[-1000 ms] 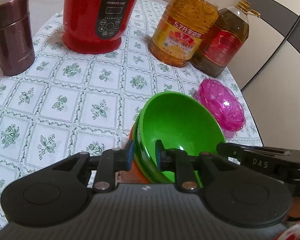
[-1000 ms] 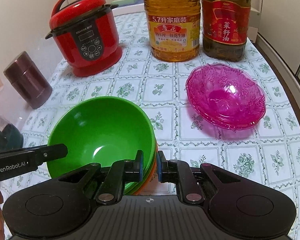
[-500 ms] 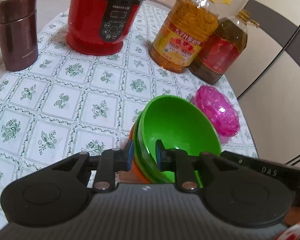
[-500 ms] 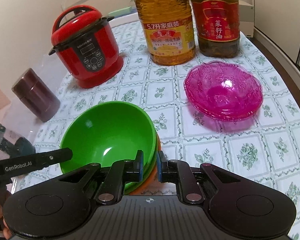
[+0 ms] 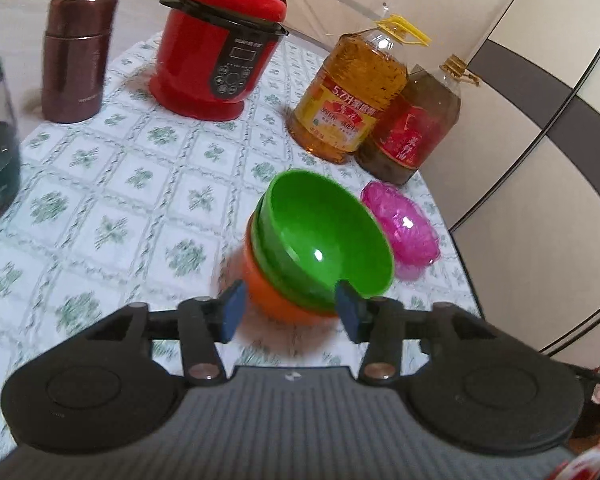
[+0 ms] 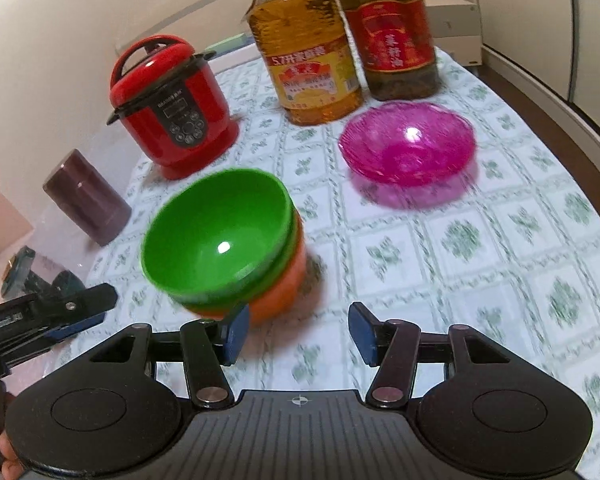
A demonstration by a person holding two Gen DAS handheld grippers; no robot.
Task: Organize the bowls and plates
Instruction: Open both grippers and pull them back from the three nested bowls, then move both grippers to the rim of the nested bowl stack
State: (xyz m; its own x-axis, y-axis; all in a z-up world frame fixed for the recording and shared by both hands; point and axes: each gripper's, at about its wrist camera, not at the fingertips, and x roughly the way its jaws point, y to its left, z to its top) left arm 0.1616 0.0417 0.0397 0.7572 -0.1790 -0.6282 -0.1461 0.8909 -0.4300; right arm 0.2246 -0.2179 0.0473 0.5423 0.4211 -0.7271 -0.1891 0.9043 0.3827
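Sitting nested, green bowl [image 6: 216, 236] atop orange bowl [image 6: 278, 292], left claw [image 5: 290, 312] and right claw [image 6: 298, 334] spread wide

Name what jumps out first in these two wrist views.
The green bowl, nested in a stack over an orange bowl, sits mid-table just ahead of both open grippers, the left gripper and the right gripper. Behind it stand a red cooker and two oil bottles, with pink bowls before the bottles.
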